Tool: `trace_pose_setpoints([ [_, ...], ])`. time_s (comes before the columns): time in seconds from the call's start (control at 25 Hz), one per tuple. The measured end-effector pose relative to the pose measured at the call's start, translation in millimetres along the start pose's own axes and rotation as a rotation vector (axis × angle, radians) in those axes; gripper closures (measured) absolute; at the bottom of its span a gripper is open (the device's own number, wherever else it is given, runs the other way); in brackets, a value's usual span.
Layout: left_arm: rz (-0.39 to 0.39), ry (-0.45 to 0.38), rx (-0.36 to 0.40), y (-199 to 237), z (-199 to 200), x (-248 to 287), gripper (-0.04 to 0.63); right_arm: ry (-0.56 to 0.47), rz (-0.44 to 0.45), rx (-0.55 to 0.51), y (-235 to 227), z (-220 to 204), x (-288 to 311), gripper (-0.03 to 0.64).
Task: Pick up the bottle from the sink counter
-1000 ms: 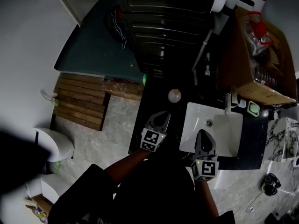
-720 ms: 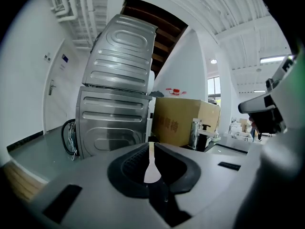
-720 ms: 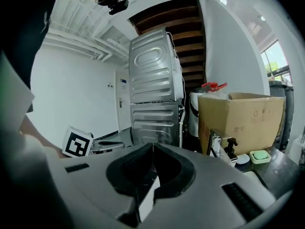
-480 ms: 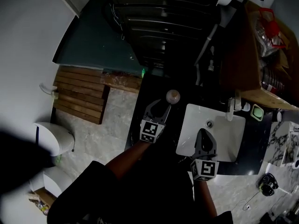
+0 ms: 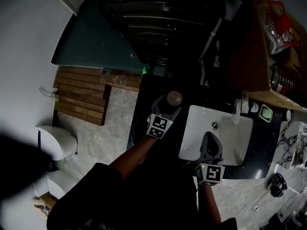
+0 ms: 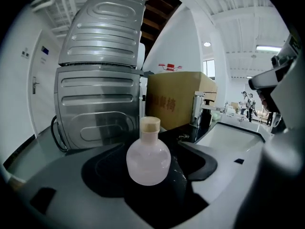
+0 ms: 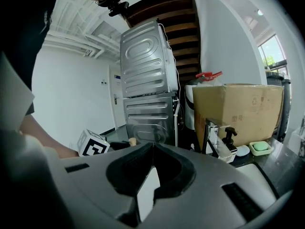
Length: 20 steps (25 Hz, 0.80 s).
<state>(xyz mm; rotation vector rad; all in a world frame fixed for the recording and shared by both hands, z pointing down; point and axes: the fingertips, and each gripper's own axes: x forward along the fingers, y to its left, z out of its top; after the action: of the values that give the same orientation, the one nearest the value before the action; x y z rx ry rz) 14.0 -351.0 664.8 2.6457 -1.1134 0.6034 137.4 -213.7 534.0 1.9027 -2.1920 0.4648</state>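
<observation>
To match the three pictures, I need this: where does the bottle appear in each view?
Head view: bottle near centre, at the left tool's tips.
Left gripper view: centre, between jaws that have just been opening, not touching it.
Right gripper view: only its cap, small, left of centre.
Shared landmark: the ribbed metal appliance behind it.

Person in dark clothing with a pair of grey hand-held grippers

The person wears a dark top (image 5: 144, 195) that leaves the forearms uncovered. The left gripper (image 5: 169, 105) and right gripper (image 5: 210, 138) are built alike. Each has a smooth pale grey shell that narrows forward into curved jaws lined with matt black pads, with small dark rectangular slots sunk into the shell on either side. The left cube (image 5: 159, 125) and right cube (image 5: 210, 173) are white and printed with black square markers.
</observation>
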Motion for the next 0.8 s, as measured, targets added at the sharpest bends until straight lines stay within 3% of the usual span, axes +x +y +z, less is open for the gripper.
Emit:
trace_pose_setpoints([
  [0.48,-0.006,0.065,-0.015,4,-20,31,0.227,0.024,-0.021,0.018,-19,-11,3,0.578],
  [0.8,0.018,0.176,0.022,4,-29,39,0.225,0.034,-0.007,0.030,-16,-18,6,0.578],
])
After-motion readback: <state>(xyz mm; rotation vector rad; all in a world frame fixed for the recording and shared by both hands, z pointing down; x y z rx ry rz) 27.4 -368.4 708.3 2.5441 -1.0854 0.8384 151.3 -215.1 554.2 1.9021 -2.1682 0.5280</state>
